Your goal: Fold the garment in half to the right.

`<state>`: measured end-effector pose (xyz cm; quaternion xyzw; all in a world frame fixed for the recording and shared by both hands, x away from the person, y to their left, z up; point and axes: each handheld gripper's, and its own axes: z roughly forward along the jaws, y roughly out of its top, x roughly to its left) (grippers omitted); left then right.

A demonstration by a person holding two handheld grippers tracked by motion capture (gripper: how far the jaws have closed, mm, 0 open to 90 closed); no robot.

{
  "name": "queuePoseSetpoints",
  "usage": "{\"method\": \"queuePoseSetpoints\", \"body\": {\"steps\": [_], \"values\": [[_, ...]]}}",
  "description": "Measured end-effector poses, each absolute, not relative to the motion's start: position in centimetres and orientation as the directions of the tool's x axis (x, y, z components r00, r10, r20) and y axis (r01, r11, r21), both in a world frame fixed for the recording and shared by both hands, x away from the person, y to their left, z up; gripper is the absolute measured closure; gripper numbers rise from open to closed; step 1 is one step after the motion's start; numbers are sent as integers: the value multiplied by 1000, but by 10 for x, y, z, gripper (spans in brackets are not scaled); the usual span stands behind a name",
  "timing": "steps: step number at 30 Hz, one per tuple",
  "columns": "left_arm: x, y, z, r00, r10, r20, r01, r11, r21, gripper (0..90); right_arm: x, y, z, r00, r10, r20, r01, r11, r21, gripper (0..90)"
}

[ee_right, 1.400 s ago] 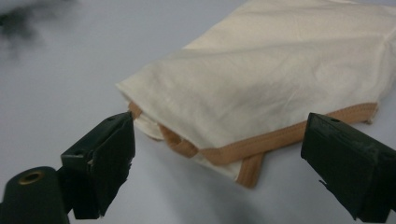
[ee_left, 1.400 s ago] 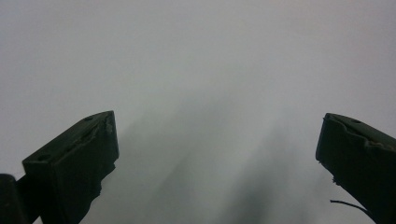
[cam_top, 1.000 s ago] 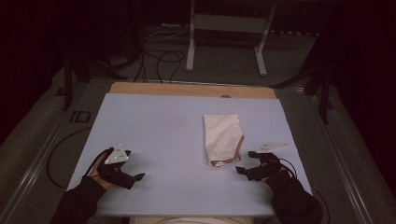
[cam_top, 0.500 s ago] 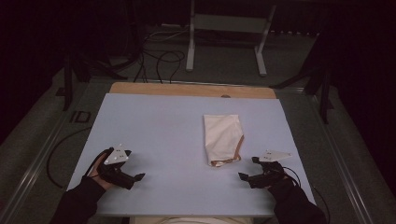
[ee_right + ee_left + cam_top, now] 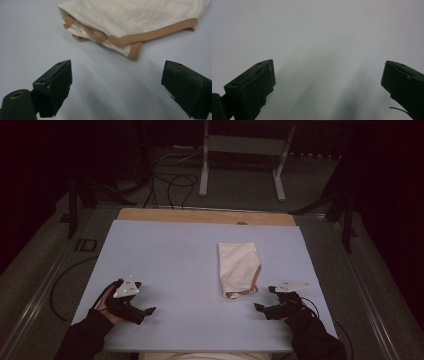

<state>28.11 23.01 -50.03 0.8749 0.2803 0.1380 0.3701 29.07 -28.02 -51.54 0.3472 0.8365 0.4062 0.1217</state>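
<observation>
A folded cream garment [image 5: 238, 268] with tan trim lies flat on the pale blue table [image 5: 190, 265], right of centre. Its tan-edged near end [image 5: 130, 40] faces my right gripper [image 5: 264, 299], which hovers open just short of it, nothing between its fingers [image 5: 56, 85]. The cloth does not touch the jaws. My left gripper [image 5: 145, 310] rests open near the table's front left, held in a gloved hand, far from the garment. In the left gripper view its fingers [image 5: 253, 87] stand wide apart over bare table [image 5: 324, 37].
A wooden strip [image 5: 205, 216] runs along the table's far edge. Beyond it stand a metal stand's legs [image 5: 240, 165] and loose cables [image 5: 170, 182] on the dark floor. Rails run along both sides of the table.
My right gripper has drawn back toward the front edge, away from the garment's near end. The left gripper has stayed put.
</observation>
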Motion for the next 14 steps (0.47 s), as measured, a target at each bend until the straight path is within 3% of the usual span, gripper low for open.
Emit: {"method": "queuePoseSetpoints", "body": {"steps": [14], "values": [[280,230,-498,804,594,35,383,-561,734,0,290,-279,-515,-729,681,64,480,443,758,100]]}}
